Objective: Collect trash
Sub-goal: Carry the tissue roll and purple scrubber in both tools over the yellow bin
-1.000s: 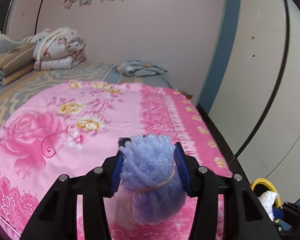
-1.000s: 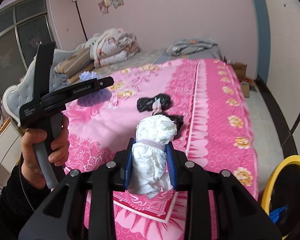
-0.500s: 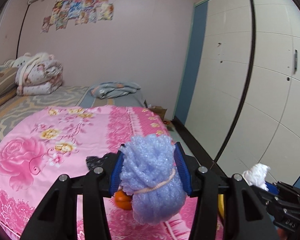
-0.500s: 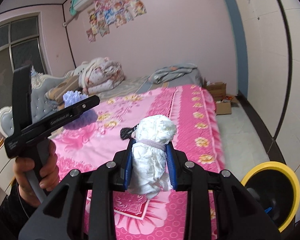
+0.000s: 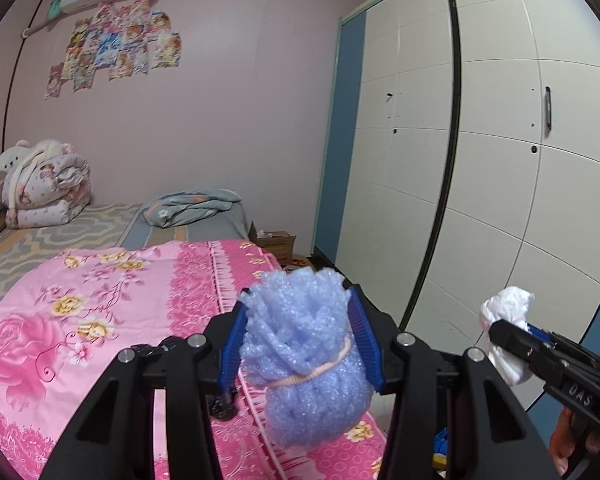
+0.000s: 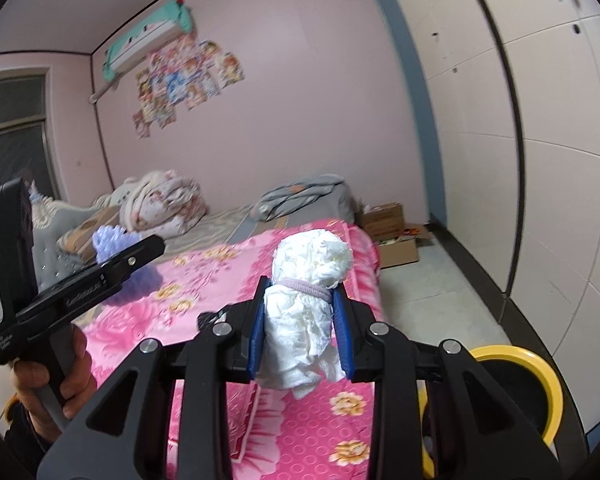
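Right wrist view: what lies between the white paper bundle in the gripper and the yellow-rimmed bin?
Only the right gripper's own black finger and frame, then a strip of pink bedspread. The white paper bundle and bin are apart.

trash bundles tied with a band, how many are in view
2: the blue foam bundle in the left claw, and the white paper bundle in the right claw. Others may be hidden behind the claws.

blue foam wad (image 5: 306, 356): bubbly, bunched, tied with a pink rubber band, upright, clamped between blue pads | white paper wad (image 6: 305, 312): crumpled, banded by a lilac tie, upright, clamped | yellow-rimmed bin (image 6: 540, 384): on floor beside bed
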